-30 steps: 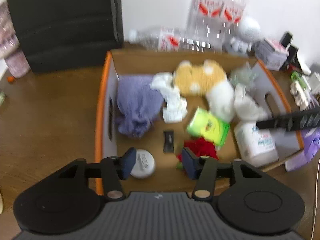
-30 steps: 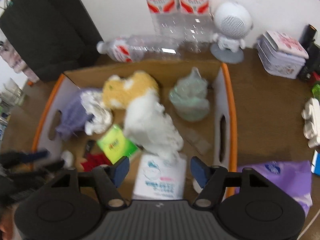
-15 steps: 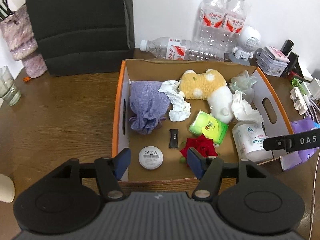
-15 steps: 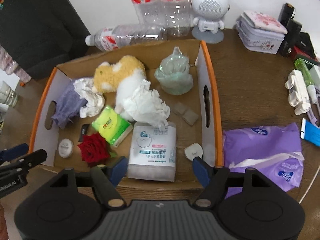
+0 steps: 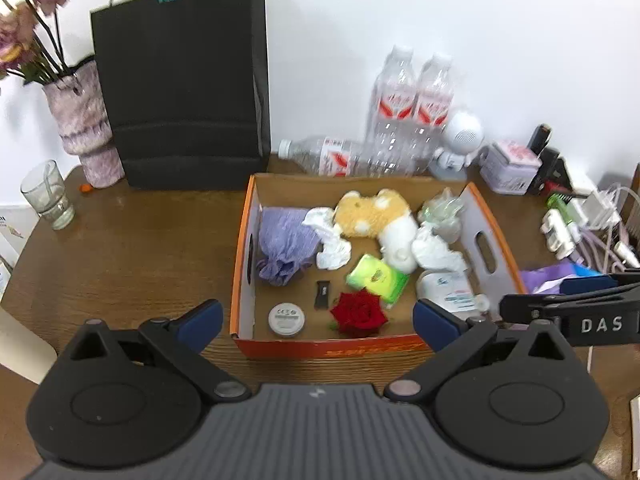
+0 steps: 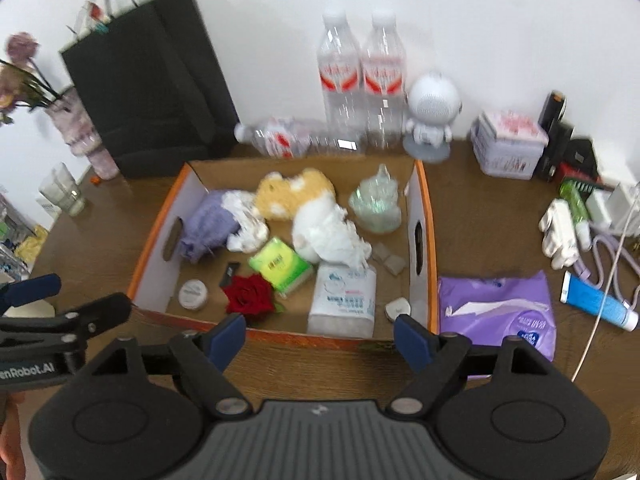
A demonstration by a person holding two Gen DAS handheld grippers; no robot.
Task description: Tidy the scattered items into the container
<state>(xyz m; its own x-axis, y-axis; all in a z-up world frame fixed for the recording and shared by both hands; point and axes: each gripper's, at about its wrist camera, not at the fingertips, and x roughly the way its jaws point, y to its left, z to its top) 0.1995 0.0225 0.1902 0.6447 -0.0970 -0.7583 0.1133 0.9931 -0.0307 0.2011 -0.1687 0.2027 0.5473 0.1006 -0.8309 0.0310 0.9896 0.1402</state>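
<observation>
Rose [image 5: 359,313] in box [image 5: 243,280] (bottles [image 5: 412,108] behind).

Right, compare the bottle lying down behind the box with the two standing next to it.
The lying bottle is on its side, cap pointing left; the standing bottles are upright, caps up. The lying one is alone, tight behind the box's back wall; the standing ones form a pair by the wall. All are clear plastic with red-and-white labels.

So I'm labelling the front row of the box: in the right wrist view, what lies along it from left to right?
Round tin → red rose → white wipes pack → small white plug.
</observation>
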